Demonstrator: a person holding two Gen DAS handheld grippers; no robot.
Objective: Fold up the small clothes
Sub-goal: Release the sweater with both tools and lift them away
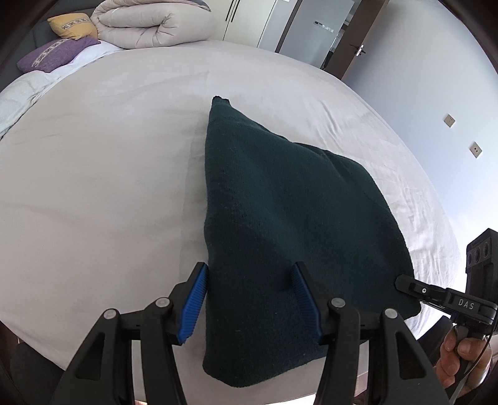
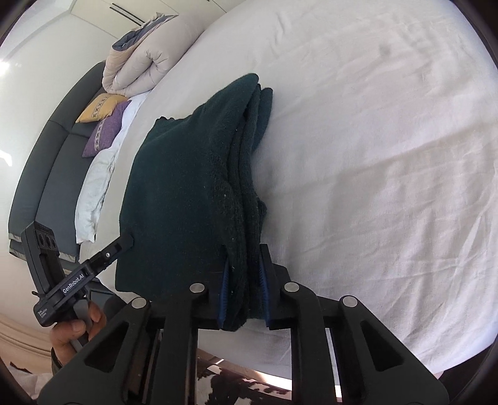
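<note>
— Knitwear, dark green, is seen lying on the bed sheet (image 1: 93, 187): a folded sweater (image 1: 280, 218), set near the bed's near edge. How is it held on the right?

— The folded layers at one edge are pinched by the right gripper (image 2: 244, 288). In the right wrist view several thick layers are pressed between the blue pads (image 2: 224, 293), and the jaws are drawn nearly together on the stack. The right hand (image 1: 457, 352) is seen at the left wrist view's lower right, wrapped on the handle.

— And the left gripper (image 1: 249, 299)?

— Its jaws are held spread. One blue pad is seen just beside the sweater's edge, over the sheet; the other is seen over the knit. No cloth is pressed between them. Whether the pads touch the fabric cannot be told. The left hand (image 2: 74, 330) is glimpsed in the right wrist view, low on the left.

— How is the sweater shaped?

— A rough triangle is shown in the left wrist view, with its far corner pointed up the bed and a broad side toward the grippers. From the right, stacked folds are shown along the side edge.

— What else is seen on the bed?

— A rolled beige duvet (image 1: 152, 25) is laid at the head, with a yellow cushion (image 1: 73, 26) and a purple cushion (image 1: 56, 53) beside it, all well apart from the sweater. Wardrobe doors (image 1: 249, 18) are seen behind.
</note>
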